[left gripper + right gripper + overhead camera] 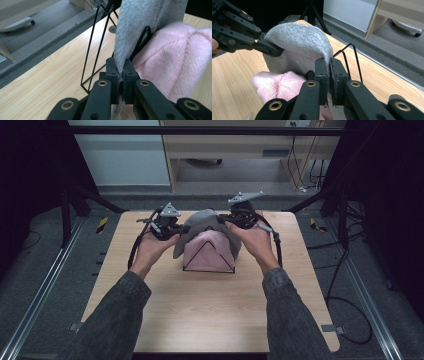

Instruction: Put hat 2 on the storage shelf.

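Note:
A grey knit hat (205,221) is stretched between both grippers above a black wire stand (209,261) in the middle of the table. A pink knit hat (207,254) sits on that stand, under the grey one. My left gripper (176,231) is shut on the grey hat's edge (130,45), beside the pink hat (175,65) and the stand's wires (96,50). My right gripper (229,220) is shut on the opposite edge of the grey hat (304,42). In the right gripper view the pink hat (278,86) lies low left, and the left gripper (278,52) pinches the far edge.
The wooden table (210,310) has bare room in front of the stand and at both sides. Black frame legs (70,215) stand off its far corners. A wooden cabinet (240,145) and cables (310,170) lie beyond the far edge on the grey floor.

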A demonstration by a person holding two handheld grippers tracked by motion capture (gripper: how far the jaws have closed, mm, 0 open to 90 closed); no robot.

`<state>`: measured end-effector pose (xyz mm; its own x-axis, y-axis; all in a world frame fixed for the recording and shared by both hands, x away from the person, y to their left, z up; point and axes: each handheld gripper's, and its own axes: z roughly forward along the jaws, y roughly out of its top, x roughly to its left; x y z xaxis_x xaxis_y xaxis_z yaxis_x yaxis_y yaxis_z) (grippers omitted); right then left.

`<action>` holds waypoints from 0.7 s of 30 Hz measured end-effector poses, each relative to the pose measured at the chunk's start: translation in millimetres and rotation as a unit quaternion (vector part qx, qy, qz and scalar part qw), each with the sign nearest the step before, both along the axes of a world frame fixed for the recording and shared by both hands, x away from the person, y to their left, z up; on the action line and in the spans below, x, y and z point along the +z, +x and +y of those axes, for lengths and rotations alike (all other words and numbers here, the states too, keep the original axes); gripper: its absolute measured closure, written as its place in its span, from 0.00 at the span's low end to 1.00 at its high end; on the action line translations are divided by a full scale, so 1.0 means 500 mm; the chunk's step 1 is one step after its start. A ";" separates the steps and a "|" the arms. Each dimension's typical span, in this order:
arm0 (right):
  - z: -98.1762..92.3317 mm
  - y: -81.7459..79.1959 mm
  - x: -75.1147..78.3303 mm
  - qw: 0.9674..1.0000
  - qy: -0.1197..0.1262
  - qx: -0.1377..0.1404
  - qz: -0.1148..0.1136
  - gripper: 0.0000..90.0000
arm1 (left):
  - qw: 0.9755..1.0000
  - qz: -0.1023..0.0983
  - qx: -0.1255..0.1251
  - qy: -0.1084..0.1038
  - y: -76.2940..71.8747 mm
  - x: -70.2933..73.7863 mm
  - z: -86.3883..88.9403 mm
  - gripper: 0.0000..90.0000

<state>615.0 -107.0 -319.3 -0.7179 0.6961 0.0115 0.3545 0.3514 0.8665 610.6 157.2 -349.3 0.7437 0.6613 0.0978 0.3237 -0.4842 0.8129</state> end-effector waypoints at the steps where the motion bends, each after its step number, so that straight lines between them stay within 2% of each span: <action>1: 0.000 0.000 -0.004 1.000 0.001 -0.001 0.002 0.95 | 1.000 0.000 0.002 0.002 0.000 -0.003 0.000 0.96; 8: 0.007 0.001 -0.023 1.000 -0.001 0.001 0.009 0.95 | 1.000 0.011 0.010 -0.002 0.002 -0.027 0.005 0.96; 13: 0.010 0.001 -0.034 1.000 0.002 0.000 0.014 0.95 | 1.000 0.010 0.016 0.009 0.002 -0.038 0.006 0.96; 21: 0.016 0.001 -0.046 1.000 0.000 0.001 0.015 0.94 | 1.000 0.019 0.020 0.008 0.002 -0.058 0.008 0.96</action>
